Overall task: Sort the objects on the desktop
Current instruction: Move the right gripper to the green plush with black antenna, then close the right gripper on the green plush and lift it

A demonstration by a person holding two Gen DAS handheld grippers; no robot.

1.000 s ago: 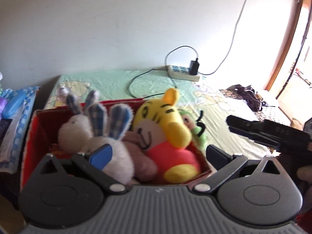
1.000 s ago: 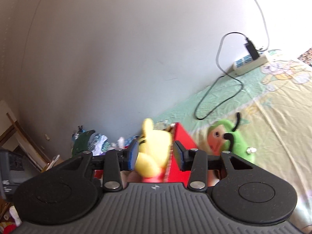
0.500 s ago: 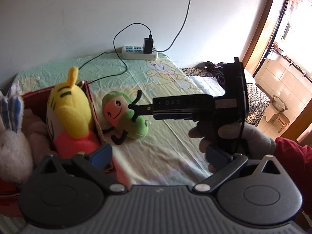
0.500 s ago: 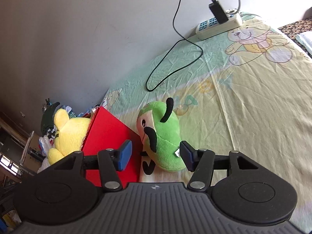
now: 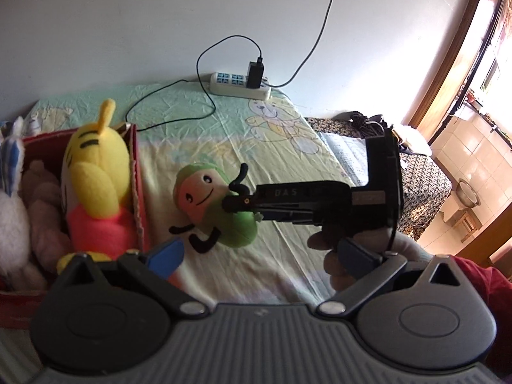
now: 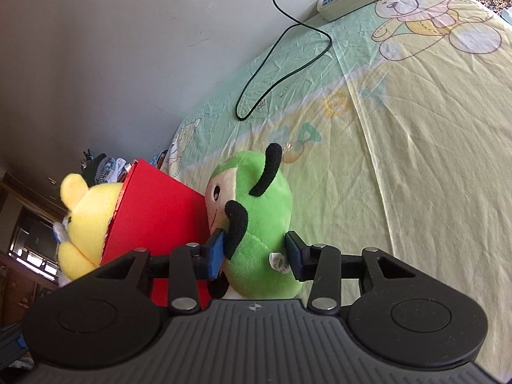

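Right gripper (image 6: 252,256) closing around green plush (image 6: 259,224) beside red box (image 6: 156,220).
Lying head-away lengthwise, face boxward; pads flanking, contact unclear; left gripper (image 5: 260,256) wide open, empty.

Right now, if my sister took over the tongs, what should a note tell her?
Right tongs: fingers on both sides of the green plush toy, close on it; I cannot tell if they have squeezed it yet. The toy lies on the bedsheet, right beside the red box.
Left tongs: open, holding nothing, hanging above the sheet near the box.
Done: the yellow tiger plush and the white bunny plush sit in the box.
Left: close on the green toy, lift it and put it in the box with the others.
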